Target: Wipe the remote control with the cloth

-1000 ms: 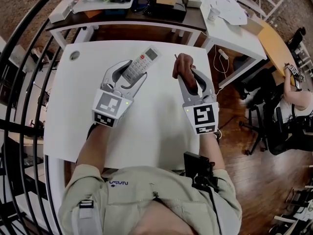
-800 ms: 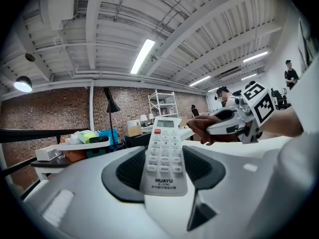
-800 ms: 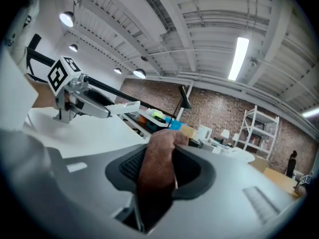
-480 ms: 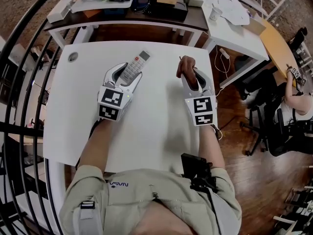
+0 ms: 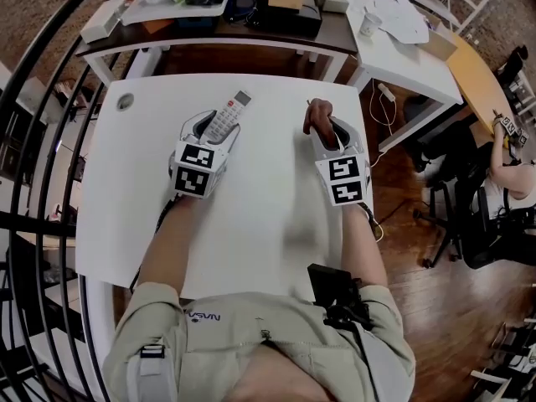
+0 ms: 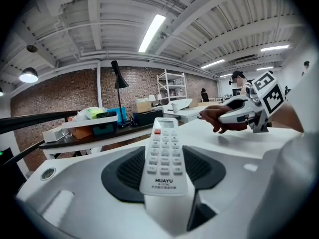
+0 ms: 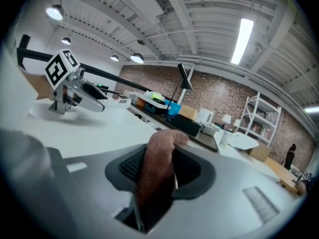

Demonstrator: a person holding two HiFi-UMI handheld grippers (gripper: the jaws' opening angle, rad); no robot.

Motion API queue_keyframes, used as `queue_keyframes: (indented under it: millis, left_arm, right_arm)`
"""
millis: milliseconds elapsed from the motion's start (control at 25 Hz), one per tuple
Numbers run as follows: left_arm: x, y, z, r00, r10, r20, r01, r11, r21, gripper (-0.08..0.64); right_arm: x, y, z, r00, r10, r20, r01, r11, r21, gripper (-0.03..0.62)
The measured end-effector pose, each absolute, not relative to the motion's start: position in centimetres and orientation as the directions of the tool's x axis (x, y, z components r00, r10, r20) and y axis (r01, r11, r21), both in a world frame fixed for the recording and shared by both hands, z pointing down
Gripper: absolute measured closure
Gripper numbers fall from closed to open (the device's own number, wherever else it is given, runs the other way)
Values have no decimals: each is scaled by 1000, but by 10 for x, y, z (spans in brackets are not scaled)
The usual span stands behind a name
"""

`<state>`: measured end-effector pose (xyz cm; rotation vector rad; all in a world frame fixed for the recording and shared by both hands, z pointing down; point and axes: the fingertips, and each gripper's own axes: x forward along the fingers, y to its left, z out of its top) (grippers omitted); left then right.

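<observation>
A white remote control point(image 5: 228, 114) with a red button sticks forward out of my left gripper point(image 5: 208, 128), which is shut on its lower half point(image 6: 164, 164). The remote hangs just above the white table point(image 5: 260, 199), left of centre. My right gripper point(image 5: 325, 131) is shut on a brown cloth point(image 5: 318, 114), a bunched wad that pokes up between the jaws point(image 7: 157, 173). The two grippers sit side by side, apart, both pointing away from me. From the left gripper view the right gripper point(image 6: 239, 114) with the cloth point(image 6: 215, 118) shows at right.
A round grommet point(image 5: 125, 101) sits in the table's far left corner. A dark desk point(image 5: 209, 23) with trays and boxes stands behind. A white side table point(image 5: 394, 44) is at the far right. A black railing point(image 5: 33, 141) runs along the left.
Both grippers have moved down toward the table and drawn a little nearer to me, each keeping its hold. The remote has tipped lower and sits more to the left.
</observation>
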<state>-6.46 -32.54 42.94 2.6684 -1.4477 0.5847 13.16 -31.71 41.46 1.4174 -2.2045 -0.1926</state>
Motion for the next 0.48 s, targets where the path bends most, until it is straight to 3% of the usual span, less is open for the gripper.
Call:
queue_keyframes:
  millis: [480]
  left_arm:
    - [-69,-338,463,432,-748,503,-826,-552,-111,315]
  right_arm:
    - [131,-319,450,-338,-824,454,-799,507,324,448]
